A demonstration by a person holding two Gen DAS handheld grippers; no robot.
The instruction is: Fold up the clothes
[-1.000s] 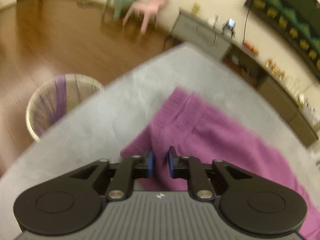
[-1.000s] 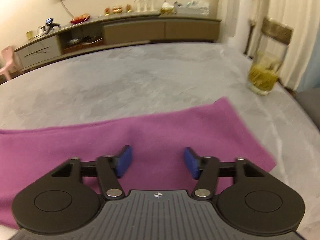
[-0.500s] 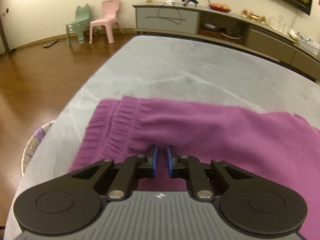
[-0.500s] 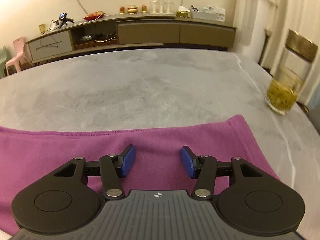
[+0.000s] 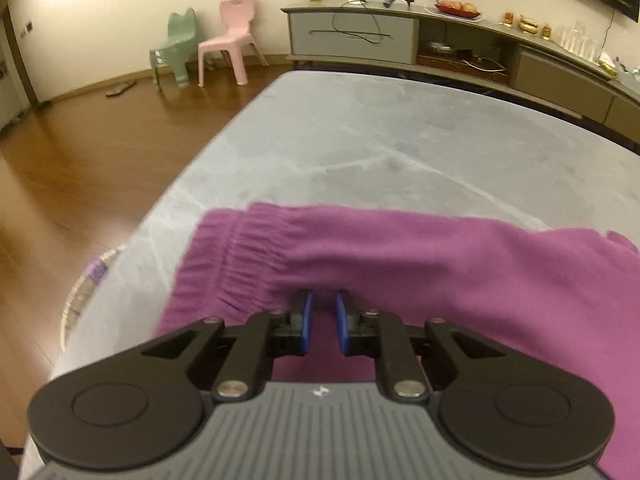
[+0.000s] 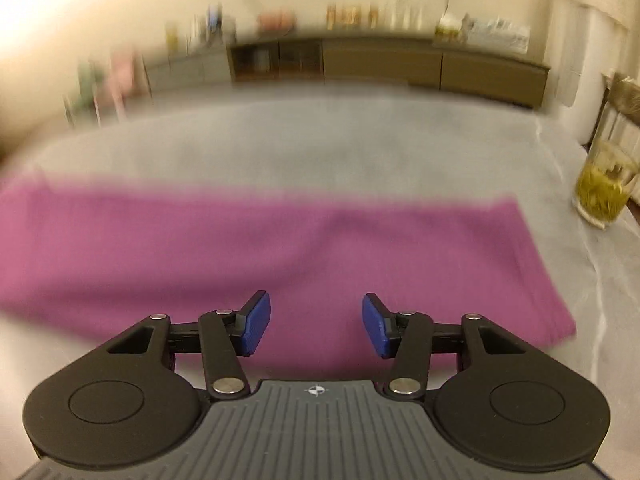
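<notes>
Garment: purple trousers (image 5: 440, 264) lie flat across the grey counter (image 5: 400, 140), gathered waistband (image 5: 232, 256) at the left end, so each end sits under one gripper.
Left gripper (image 5: 322, 320): nearly closed, jaws opening slightly, low over the cloth by the waistband; whether it pinches fabric I cannot tell.
Right gripper (image 6: 316, 326): jaws about half open, nothing between them, hovering over the other end of the trousers (image 6: 280, 248).
Glass (image 6: 602, 192): stands apart at the counter's right.
Change: left view has swung from the corner to square-on; right view is now blurred.
</notes>
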